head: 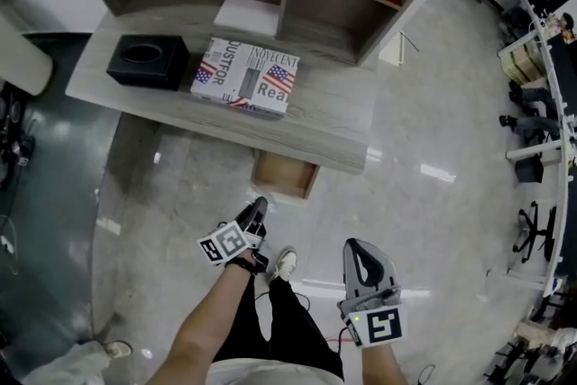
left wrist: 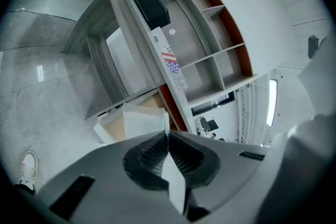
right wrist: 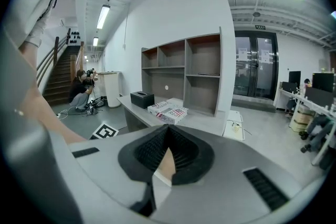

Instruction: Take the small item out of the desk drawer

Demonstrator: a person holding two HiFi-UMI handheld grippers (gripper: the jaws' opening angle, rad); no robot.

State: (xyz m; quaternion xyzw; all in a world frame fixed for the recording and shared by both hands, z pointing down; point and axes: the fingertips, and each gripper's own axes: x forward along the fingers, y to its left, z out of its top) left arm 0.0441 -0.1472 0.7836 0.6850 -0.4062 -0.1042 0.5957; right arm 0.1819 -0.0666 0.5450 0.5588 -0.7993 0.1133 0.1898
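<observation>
My left claw (left wrist: 168,132) is closed, tips against a white packet (left wrist: 139,120) at the open drawer (head: 287,176); my right claw (right wrist: 167,131) is closed and empty. On the table (head: 334,126), a black tissue box (head: 149,60) sits beside a flag-printed box (head: 245,77) reading "Rea".

Head view looks steeply down on the desk (head: 347,117); both gripper views face it from lower down.

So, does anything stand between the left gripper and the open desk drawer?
Nothing visible does: the shut left gripper faces the open drawer with only open space between them. The small item itself cannot be made out.
</observation>
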